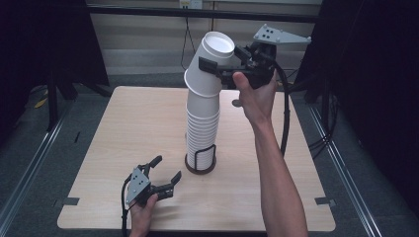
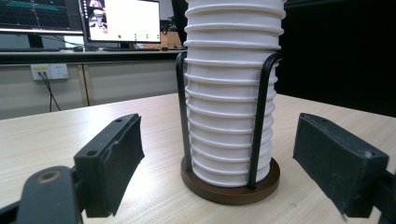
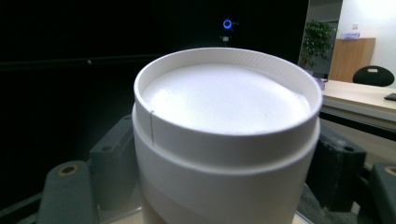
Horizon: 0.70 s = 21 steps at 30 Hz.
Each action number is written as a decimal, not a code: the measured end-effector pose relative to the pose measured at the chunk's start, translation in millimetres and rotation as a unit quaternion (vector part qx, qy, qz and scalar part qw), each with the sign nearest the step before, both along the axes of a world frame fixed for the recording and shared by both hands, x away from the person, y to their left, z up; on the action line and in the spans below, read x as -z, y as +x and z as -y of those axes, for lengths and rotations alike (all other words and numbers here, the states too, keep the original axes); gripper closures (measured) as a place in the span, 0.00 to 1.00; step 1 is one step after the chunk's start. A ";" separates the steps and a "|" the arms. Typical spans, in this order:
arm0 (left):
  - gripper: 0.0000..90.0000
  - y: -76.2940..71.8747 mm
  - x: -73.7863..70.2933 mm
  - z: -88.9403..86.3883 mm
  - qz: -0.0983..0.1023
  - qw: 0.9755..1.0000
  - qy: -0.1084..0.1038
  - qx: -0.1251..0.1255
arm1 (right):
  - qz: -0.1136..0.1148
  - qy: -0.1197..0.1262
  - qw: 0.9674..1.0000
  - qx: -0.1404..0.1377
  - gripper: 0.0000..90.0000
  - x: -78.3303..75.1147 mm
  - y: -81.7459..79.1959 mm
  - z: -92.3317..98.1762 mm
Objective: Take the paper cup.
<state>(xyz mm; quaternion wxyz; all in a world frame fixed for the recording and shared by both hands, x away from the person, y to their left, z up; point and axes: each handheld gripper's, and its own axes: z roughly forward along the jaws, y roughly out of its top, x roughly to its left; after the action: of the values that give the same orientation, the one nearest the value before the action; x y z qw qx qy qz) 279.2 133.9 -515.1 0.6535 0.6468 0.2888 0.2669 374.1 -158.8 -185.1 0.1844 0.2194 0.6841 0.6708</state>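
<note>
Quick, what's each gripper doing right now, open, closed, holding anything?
Left gripper: open, holding nothing, low over the table near the cup stack.
Right gripper: shut on the top cup, tilted atop the stack.

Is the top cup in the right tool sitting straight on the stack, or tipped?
Tipped. In the high view the top cup, upside down and clamped by the right tool, leans right off the line of the upright stack.

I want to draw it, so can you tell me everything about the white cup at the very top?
The top cup is plain white paper, upside down, its flat ringed bottom facing up. It tilts sideways, lifted partly off the stack of cups but its rim still overlaps the stack's top. The right hand-held gripper clamps its sides high above the table.
</note>
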 end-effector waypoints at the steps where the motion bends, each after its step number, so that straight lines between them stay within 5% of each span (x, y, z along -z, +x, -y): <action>1: 0.17 0.0 0.0 -0.1 0.000 1.000 0.000 0.000 | 0.002 0.005 1.000 0.002 0.25 -0.6 -0.6 0.8; 21: 0.17 0.4 -0.1 -0.3 -0.005 1.000 -0.003 -0.001 | 0.013 0.056 0.998 0.012 0.25 -12.7 -8.1 21.6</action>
<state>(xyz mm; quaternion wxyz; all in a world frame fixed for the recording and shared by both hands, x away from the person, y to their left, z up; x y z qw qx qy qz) 279.6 134.3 -515.0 0.6535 0.6458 0.2941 0.2634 366.0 -180.4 -172.4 0.1883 0.2287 0.6401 0.7089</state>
